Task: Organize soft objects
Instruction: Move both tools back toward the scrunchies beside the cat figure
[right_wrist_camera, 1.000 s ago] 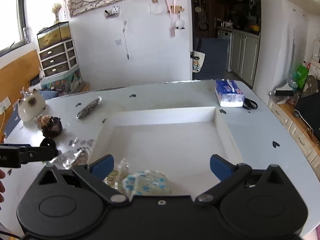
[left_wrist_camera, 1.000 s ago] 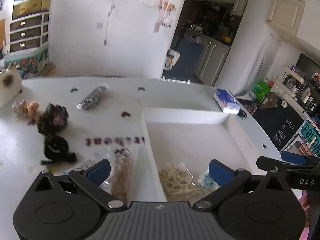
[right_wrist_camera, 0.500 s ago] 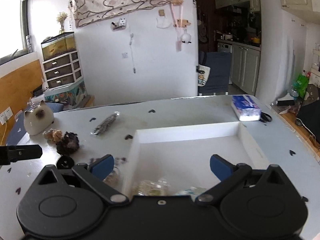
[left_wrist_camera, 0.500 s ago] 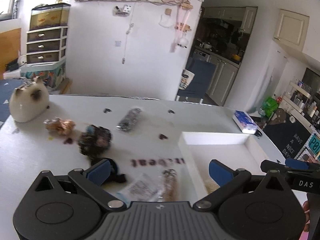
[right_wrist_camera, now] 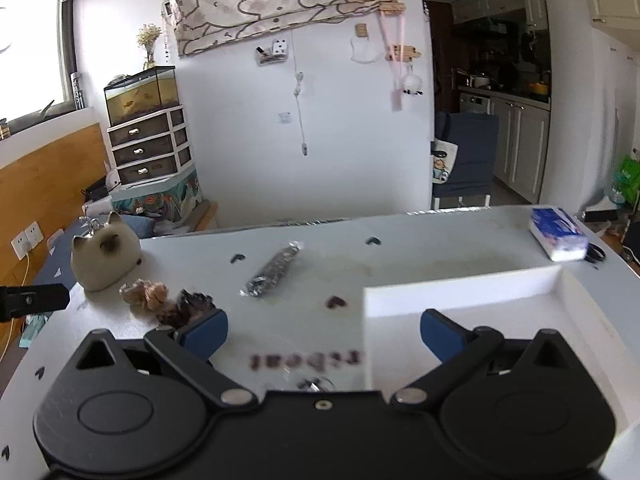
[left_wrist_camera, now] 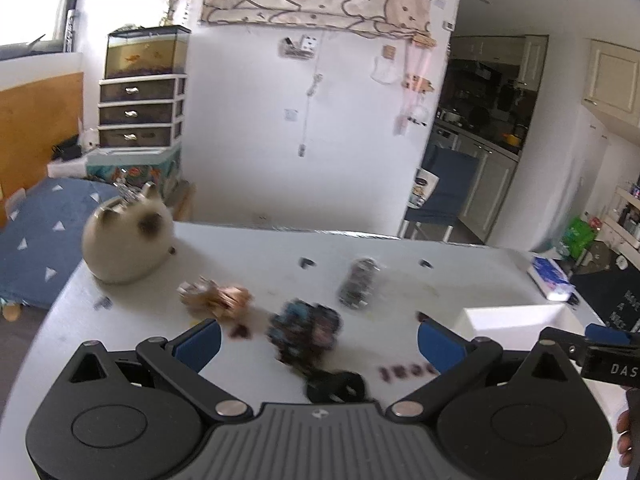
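Note:
Soft items lie on the white table (left_wrist_camera: 248, 256). A dark fuzzy ball (left_wrist_camera: 306, 330) sits between my left gripper's (left_wrist_camera: 318, 342) open fingers, a black item (left_wrist_camera: 338, 386) just below it. A tan crumpled item (left_wrist_camera: 218, 298) lies to its left, and a dark wrapped roll (left_wrist_camera: 358, 282) farther back. In the right wrist view my right gripper (right_wrist_camera: 322, 330) is open and empty over the table, beside the white tray (right_wrist_camera: 440, 298). The roll (right_wrist_camera: 276, 270), tan item (right_wrist_camera: 146, 294) and fuzzy ball (right_wrist_camera: 188, 306) show there too.
A cream cat figurine (left_wrist_camera: 126, 240) stands at the table's far left corner. A blue tissue pack (right_wrist_camera: 558, 234) lies at the far right near black scissors (right_wrist_camera: 596, 254). The left gripper's tip (right_wrist_camera: 34, 300) shows at the left edge of the right wrist view.
Both grippers have swung left and tilted up, away from the tray. The left one now faces the fuzzy ball and black item; the packets in the tray have left view.

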### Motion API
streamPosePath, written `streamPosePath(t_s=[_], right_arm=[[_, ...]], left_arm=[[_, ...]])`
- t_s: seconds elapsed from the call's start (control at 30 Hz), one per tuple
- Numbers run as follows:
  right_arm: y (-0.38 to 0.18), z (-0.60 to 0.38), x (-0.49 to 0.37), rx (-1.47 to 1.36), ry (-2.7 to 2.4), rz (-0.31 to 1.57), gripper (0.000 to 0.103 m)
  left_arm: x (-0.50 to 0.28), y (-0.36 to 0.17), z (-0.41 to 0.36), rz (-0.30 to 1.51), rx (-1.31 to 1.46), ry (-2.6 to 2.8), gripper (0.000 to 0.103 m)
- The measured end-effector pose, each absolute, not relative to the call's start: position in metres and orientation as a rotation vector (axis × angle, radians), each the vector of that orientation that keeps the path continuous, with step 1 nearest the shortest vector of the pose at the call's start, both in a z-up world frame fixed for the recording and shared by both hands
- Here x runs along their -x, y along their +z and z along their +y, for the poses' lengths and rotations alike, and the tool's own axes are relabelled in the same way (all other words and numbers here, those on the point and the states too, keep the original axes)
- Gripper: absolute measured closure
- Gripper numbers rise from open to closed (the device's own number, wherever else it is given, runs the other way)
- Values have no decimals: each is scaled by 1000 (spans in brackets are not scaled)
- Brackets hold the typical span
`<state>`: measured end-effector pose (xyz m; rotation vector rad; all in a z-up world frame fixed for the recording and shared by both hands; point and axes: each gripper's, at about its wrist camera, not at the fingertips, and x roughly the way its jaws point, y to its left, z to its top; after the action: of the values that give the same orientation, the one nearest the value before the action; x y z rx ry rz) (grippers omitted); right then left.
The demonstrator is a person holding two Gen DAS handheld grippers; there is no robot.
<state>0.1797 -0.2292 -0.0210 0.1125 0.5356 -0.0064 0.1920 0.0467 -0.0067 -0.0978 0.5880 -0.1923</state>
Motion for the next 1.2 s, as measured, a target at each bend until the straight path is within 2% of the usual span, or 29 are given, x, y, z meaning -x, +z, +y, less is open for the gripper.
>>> streamPosePath(t_s=[0.43,1.2], right_arm=[[-27,-165,-255,-45,61,566,0],[-99,-94,-343,10,273,724,0]], left_arm=[[-280,-24,104,580,59,-151,0],[-407,-132,108,780,-53,-163,0]])
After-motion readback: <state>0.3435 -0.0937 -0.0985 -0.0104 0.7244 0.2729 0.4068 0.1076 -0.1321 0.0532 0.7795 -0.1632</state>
